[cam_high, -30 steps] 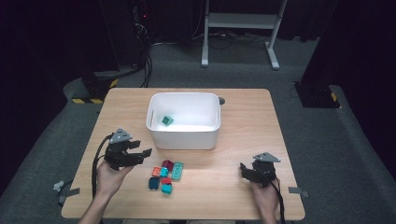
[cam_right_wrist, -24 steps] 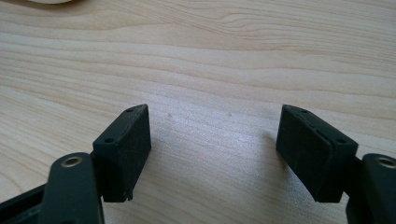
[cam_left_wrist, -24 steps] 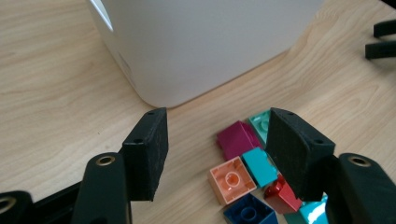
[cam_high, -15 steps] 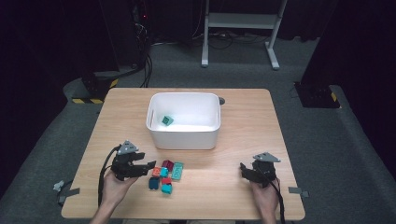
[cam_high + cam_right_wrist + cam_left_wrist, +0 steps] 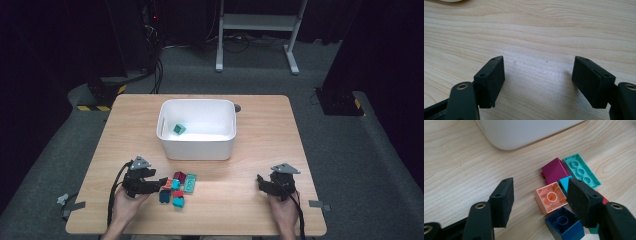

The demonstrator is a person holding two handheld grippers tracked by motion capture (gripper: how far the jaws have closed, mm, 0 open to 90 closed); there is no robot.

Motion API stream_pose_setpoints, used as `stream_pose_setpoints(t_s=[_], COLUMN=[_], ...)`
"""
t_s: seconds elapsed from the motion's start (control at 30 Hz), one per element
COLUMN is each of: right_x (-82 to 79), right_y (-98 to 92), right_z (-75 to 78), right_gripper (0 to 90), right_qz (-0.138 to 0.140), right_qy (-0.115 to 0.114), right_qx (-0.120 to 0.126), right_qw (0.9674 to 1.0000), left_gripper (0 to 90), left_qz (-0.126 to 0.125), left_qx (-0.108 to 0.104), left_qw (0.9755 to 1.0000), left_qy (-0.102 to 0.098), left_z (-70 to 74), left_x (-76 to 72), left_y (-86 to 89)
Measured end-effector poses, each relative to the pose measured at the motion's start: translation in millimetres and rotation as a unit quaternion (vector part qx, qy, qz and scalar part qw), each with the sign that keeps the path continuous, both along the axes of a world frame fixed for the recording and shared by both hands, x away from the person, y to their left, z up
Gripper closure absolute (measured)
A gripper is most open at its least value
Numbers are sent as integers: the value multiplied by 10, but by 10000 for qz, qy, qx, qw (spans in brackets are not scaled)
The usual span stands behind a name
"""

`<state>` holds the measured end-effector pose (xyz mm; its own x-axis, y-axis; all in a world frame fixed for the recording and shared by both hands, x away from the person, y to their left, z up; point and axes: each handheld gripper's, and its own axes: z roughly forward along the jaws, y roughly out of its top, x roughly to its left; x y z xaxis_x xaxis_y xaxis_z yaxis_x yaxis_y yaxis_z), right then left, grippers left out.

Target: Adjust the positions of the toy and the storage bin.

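Note:
A small pile of toy bricks point(image 5: 177, 187) lies on the wooden table point(image 5: 250, 120) in front of a white bin point(image 5: 197, 147). My left gripper point(image 5: 161, 184) is low at the pile's left side. In the left gripper view its jaws point(image 5: 539, 190) stand open and have just been closing a little. A peach brick point(image 5: 550, 197) lies upside down between them, untouched, with a dark blue brick point(image 5: 564, 223), a magenta brick point(image 5: 555, 171) and a long teal brick point(image 5: 580, 171) close by. My right gripper point(image 5: 265, 182) rests open at the front right, over bare wood point(image 5: 537, 72).
A green brick point(image 5: 178, 128) lies inside the bin. The bin's rounded corner point(image 5: 506, 137) is just beyond the pile. Cables trail from both grippers off the table's front edge. Dark floor and a stand's legs point(image 5: 255, 65) lie beyond the table.
My left gripper has come down toward the table and closer to the bricks. The right gripper has stayed in place.

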<state>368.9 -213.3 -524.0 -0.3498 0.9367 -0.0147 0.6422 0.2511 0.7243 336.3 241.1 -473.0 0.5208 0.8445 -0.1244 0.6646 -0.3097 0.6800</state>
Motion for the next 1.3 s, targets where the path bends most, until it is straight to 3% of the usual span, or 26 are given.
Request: stream_pose_setpoints(t_s=[0.57,1.07,1.3], right_x=[0,0,0], right_y=[0,0,0], right_z=[0,0,0], right_gripper=[263,263,263], right_qz=[0,-1,-1], right_qy=[0,0,1], right_qx=[0,1,2], right_qw=[10000,10000,10000], left_gripper=[574,690,738], left_qz=[235,326,366], left_qx=[-57,168,161], left_qw=[9996,9992,9990], left_qy=[134,183,196], left_z=[-152,-217,-231], left_x=[30,43,60], left_y=[-27,-109,-121])
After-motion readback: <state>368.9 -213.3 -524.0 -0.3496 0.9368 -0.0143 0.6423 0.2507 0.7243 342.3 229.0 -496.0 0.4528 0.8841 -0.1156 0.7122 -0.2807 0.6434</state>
